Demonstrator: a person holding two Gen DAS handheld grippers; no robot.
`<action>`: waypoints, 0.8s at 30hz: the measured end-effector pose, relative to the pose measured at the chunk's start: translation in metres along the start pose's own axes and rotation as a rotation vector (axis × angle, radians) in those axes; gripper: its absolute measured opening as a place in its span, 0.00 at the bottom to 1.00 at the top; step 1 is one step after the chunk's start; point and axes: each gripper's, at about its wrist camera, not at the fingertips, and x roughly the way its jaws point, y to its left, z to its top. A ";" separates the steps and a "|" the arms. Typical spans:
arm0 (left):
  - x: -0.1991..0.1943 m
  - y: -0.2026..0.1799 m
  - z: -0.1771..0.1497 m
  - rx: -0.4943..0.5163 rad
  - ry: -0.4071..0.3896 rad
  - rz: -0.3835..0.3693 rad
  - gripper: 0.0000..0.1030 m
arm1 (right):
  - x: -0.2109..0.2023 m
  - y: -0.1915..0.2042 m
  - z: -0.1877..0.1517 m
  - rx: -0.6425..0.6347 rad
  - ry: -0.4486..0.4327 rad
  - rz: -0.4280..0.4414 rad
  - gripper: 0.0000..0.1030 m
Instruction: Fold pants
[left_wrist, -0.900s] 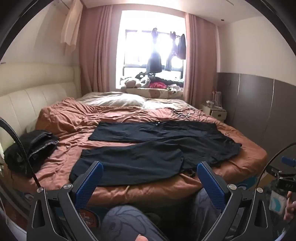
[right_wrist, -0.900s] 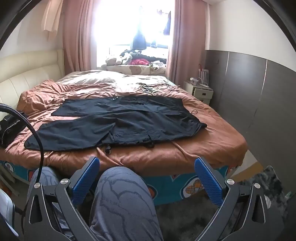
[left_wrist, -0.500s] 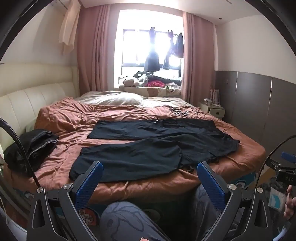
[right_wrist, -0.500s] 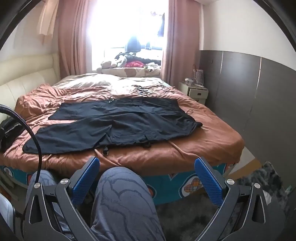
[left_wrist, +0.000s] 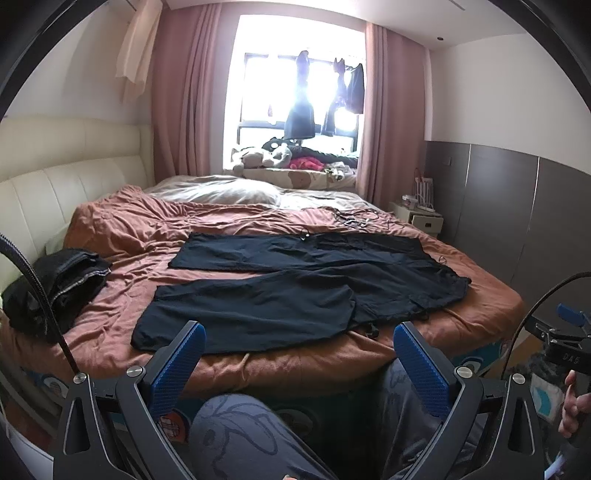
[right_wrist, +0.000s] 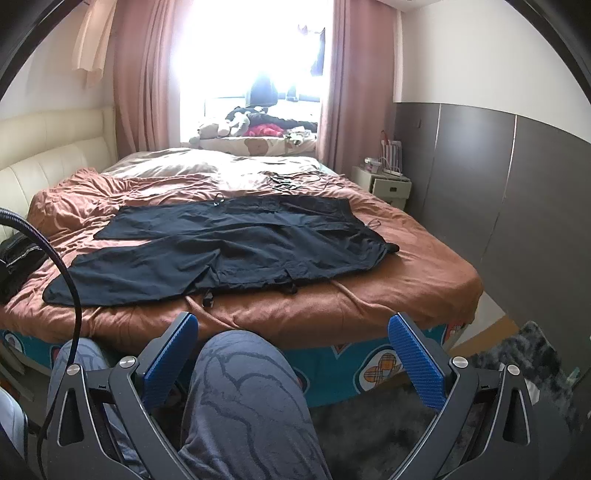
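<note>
Black pants (left_wrist: 295, 288) lie spread flat on the rust-brown bed cover (left_wrist: 122, 236), legs pointing left, waist to the right. They also show in the right wrist view (right_wrist: 236, 243). My left gripper (left_wrist: 299, 354) is open and empty, held off the near bed edge, short of the near leg's hem. My right gripper (right_wrist: 293, 343) is open and empty, below the bed edge over the person's knee (right_wrist: 243, 380). Neither touches the pants.
A pile of dark clothes (left_wrist: 51, 284) lies at the bed's left edge by the cream headboard (left_wrist: 48, 184). A pillow (left_wrist: 218, 192) and a cluttered window sill (left_wrist: 295, 162) are at the far side. A nightstand (left_wrist: 421, 218) and a grey wall panel (right_wrist: 517, 192) are on the right.
Both views have shifted slightly; the bed sits a little lower and nearer in the frames. The pants have not moved and both grippers stay open.
</note>
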 end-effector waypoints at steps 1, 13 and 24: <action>0.000 0.000 -0.001 -0.003 0.003 -0.001 1.00 | -0.001 0.000 0.000 -0.001 -0.004 0.003 1.00; -0.004 0.002 -0.003 -0.004 0.000 0.001 1.00 | -0.002 -0.002 -0.002 0.010 -0.015 0.014 1.00; -0.006 0.002 -0.004 -0.003 0.002 0.000 1.00 | -0.005 0.000 -0.005 0.011 -0.021 0.009 1.00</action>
